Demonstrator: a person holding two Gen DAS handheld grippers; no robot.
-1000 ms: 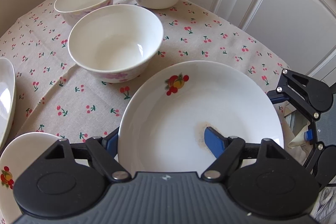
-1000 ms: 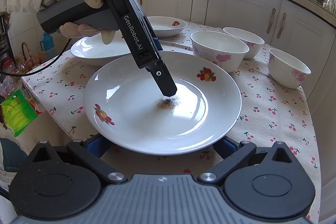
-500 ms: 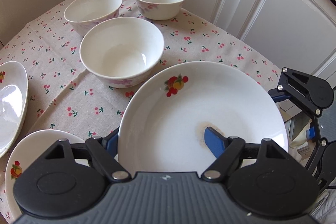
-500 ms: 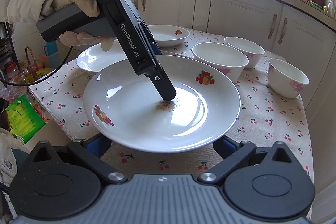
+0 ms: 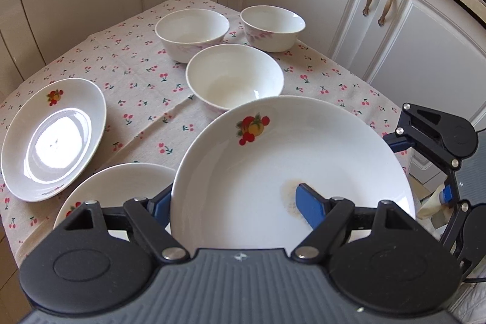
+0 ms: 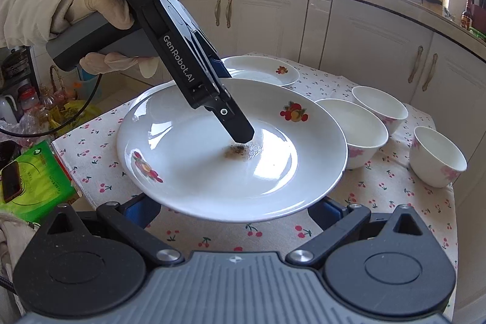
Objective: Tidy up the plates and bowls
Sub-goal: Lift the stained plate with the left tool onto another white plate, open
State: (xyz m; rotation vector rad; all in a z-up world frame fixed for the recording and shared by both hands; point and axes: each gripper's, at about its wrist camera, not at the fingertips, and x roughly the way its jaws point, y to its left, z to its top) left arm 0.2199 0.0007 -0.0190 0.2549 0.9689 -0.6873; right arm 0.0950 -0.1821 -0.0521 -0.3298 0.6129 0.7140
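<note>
Above tablecloth [image 5: 145,99], plate [image 5: 273,160] near-level

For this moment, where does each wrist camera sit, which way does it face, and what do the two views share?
Left wrist: on the left gripper, looking steeply down across the held plate to three bowls and cupboard doors; its own fingers show.
Right wrist: on the right gripper, looking less steeply across the table toward the kitchen counter; its fingers and the person's gloved hand show.
Shared: the held plate, the bowls, two more plates, and each other's gripper.
</note>
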